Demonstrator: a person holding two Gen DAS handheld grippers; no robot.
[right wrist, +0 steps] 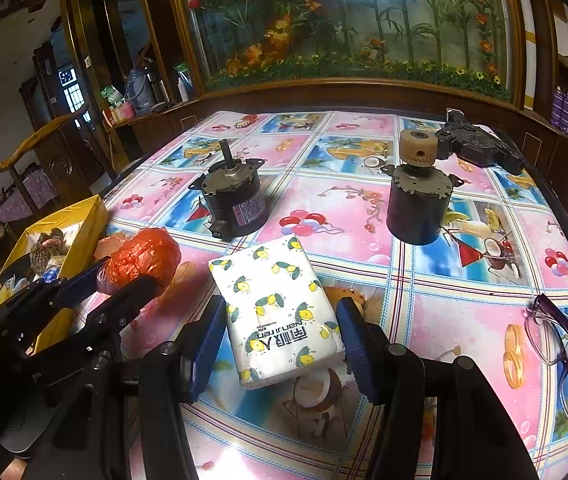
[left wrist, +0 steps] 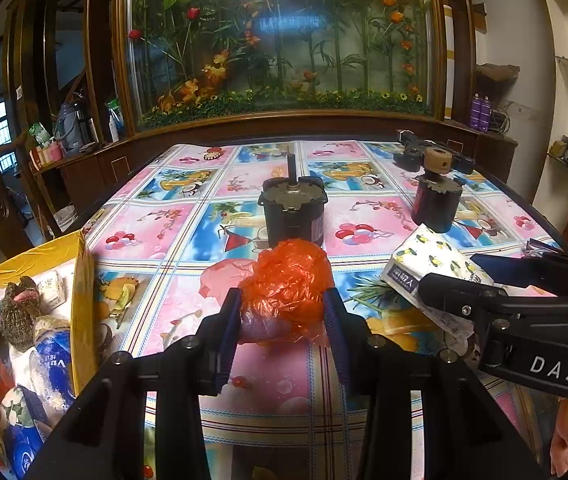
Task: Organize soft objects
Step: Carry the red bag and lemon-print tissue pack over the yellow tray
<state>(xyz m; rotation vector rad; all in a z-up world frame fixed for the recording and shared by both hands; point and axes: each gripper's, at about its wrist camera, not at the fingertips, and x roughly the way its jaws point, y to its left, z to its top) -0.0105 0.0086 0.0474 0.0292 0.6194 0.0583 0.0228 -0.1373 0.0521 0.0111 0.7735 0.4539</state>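
Observation:
A crumpled orange plastic bag (left wrist: 286, 284) sits between the blue pads of my left gripper (left wrist: 284, 312), which touch its sides; the bag also shows in the right wrist view (right wrist: 143, 258). A white tissue pack with lemon prints (right wrist: 277, 308) lies on the table between the open fingers of my right gripper (right wrist: 279, 344), with gaps on both sides. The pack also shows in the left wrist view (left wrist: 428, 266), with the right gripper (left wrist: 524, 300) around it.
A yellow box (left wrist: 79, 280) holding several soft items stands at the left table edge, also seen in the right wrist view (right wrist: 83, 224). Two dark motors (right wrist: 235, 200) (right wrist: 418, 204), a black part (right wrist: 480, 146) and purple glasses (right wrist: 564, 352) lie on the patterned tablecloth (right wrist: 464, 320).

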